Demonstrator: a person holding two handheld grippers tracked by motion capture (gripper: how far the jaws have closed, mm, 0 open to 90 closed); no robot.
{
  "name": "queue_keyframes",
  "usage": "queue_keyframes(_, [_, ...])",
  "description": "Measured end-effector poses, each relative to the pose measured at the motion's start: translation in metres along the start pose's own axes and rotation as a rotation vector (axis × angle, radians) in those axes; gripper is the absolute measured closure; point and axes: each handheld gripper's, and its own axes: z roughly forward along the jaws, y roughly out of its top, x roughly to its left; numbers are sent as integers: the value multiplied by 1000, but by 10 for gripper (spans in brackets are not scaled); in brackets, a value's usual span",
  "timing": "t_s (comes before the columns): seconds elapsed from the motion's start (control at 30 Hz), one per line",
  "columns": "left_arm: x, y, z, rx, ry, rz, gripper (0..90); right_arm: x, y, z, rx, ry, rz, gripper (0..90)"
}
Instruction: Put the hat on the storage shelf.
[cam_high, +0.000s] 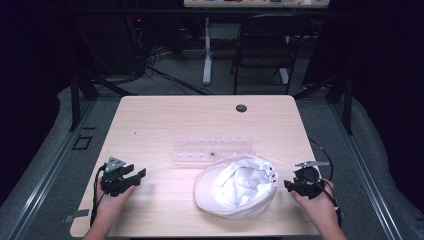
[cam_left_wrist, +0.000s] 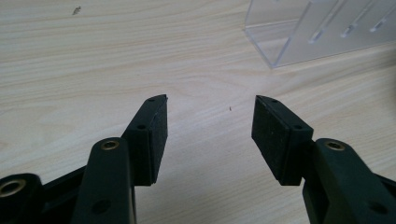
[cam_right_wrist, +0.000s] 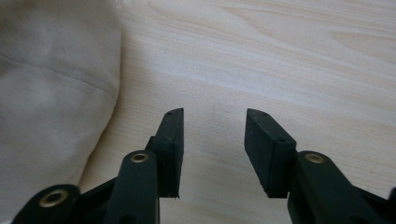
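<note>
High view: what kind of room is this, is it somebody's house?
Probably not a house; it looks like a lab or workshop. A light wooden table stands on grey carpet, with a tangle of cables and a folding chair behind it. A person holds a gripper in each hand beside a white cap.

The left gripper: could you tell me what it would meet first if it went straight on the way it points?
Probably bare table: the left gripper is open over wood. The clear rack lies right of that line, though depth is unclear.
</note>
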Motion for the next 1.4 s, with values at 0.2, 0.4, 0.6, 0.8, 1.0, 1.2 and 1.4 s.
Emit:
queue_keyframes(0.2, [-3, -1, 2, 26, 18, 33, 461, -5, 19, -14, 112, 55, 19, 661])
queue_keyframes(0.4, [-3, -3, 4, 57, 55, 64, 467, 0, 36, -23, 227, 97, 89, 635])
queue_keyframes(0.6, [-1, -4, 5, 94, 93, 47, 466, 8, 49, -25, 356, 89, 100, 617])
queue_keyframes(0.8, [-1, -4, 7, 108, 94, 48, 499, 11, 59, -26, 431, 72, 122, 619])
queue_keyframes(1.0, [-1, -5, 9, 126, 71, 38, 513, 15, 75, -38, 473, 86, 158, 644])
queue_keyframes(1.2, [-2, -5, 10, 119, 68, 47, 511, 20, 93, -50, 497, 77, 177, 690])
queue_keyframes(1.4, [-3, -6, 12, 134, 66, 50, 512, 30, 105, -55, 498, 99, 199, 671])
